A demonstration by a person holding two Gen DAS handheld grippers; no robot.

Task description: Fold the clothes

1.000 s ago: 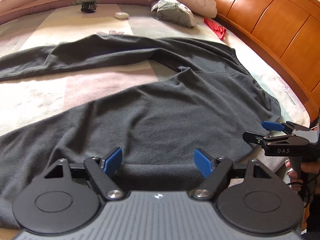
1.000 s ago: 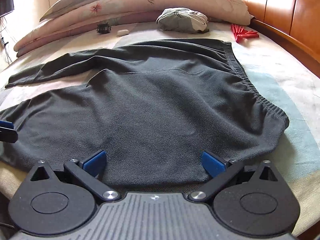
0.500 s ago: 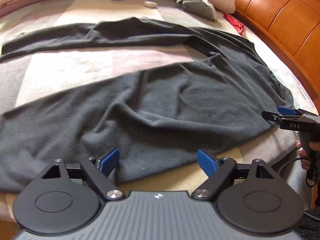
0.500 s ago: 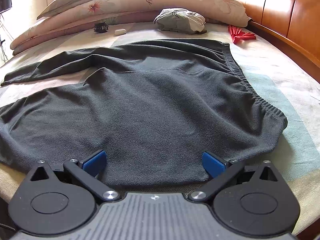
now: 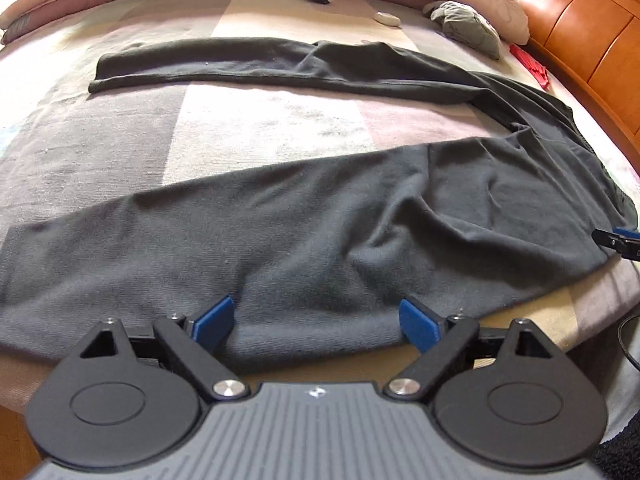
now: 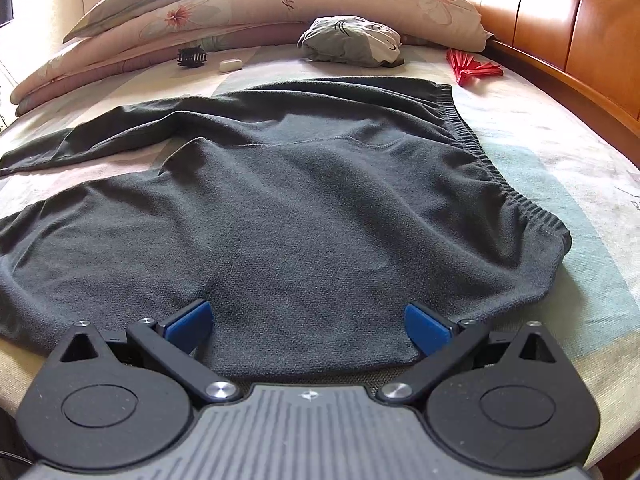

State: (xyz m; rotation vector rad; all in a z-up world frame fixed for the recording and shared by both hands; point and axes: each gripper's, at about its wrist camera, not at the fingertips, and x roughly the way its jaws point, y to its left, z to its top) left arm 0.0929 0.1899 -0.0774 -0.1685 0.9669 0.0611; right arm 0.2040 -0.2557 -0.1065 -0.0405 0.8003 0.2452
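Item: dark grey trousers (image 5: 320, 232), spread flat on a bed (image 5: 260, 128) with a pale patchwork cover; both legs run away from the ribbed waistband (image 6: 504, 188), the near leg lying along the bed's front edge, the far leg (image 5: 240, 68) stretched out well apart from it with bare cover between. Left gripper (image 5: 316, 320): blue-tipped fingers spread wide, holding nothing, set low at the near leg's hem side, the cloth edge lying between and just ahead of the fingers at 6 o'clock in the left view. Right gripper (image 6: 308, 320): fingers likewise spread wide and empty, low over the seat of the trousers near the front edge, waistband off at 2 o'clock in the right view; its tip also shows at the 3 o'clock edge of the left view, just beside the waistband corner. Background stock, at the far end of the bed: stacked floral pillows (image 6: 248, 4); a bundled grey-green garment (image 6: 352, 42) at 12 o'clock; a black hair clip (image 6: 192, 56) and a small white case (image 6: 231, 65) side by side at 11 o'clock; a red folding fan (image 6: 474, 68) at 1 o'clock, near the orange wooden headboard (image 6: 560, 16).
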